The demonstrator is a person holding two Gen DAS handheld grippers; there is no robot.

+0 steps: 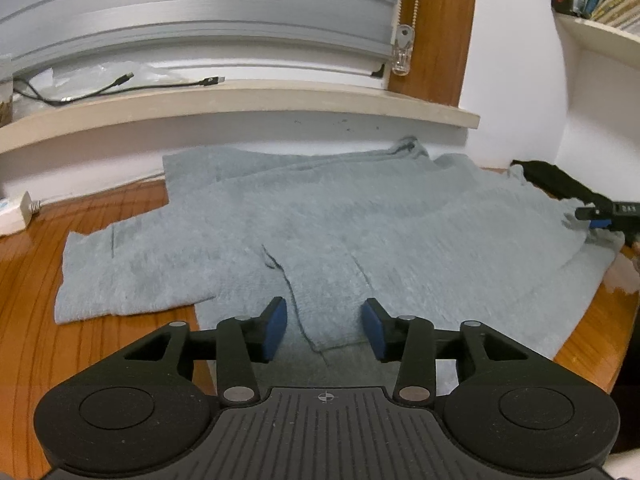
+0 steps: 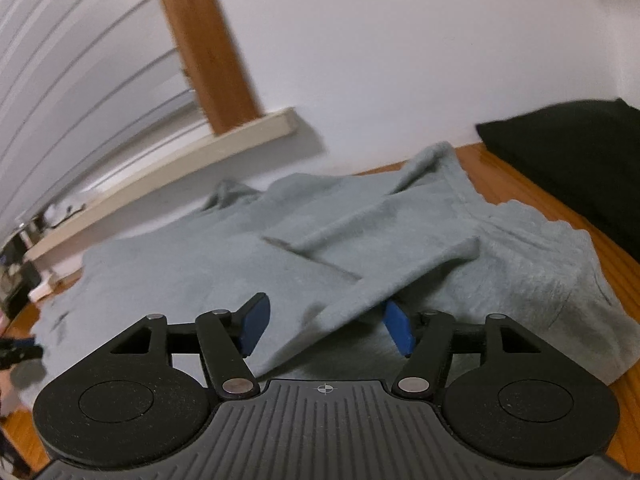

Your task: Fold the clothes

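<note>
Wooden tabletop (image 1: pixel 120 216) carries everything, extending ahead of and to both sides of the tongs. Grey garment (image 1: pixel 360 220), fleecy, lies spread flat across the tabletop directly ahead of the left tongs (image 1: pixel 324 328); a sleeve runs off to the left, and a folded flap ends just between the blue pads. Left tongs: wide apart, nothing gripped, low over the near hem.

Right wrist view: same garment (image 2: pixel 200 264) ahead of the right tongs (image 2: pixel 326 330). A raised fold of cloth crosses between the pads and covers part of the right-hand one; pads stand wide, not closed on the cloth.

Black fabric item (image 2: pixel 580 152) lies ahead-right of the right tongs, beside the garment. Window sill (image 1: pixel 240 100) sits beyond the garment, with a black cable (image 1: pixel 120 88) on it.
</note>
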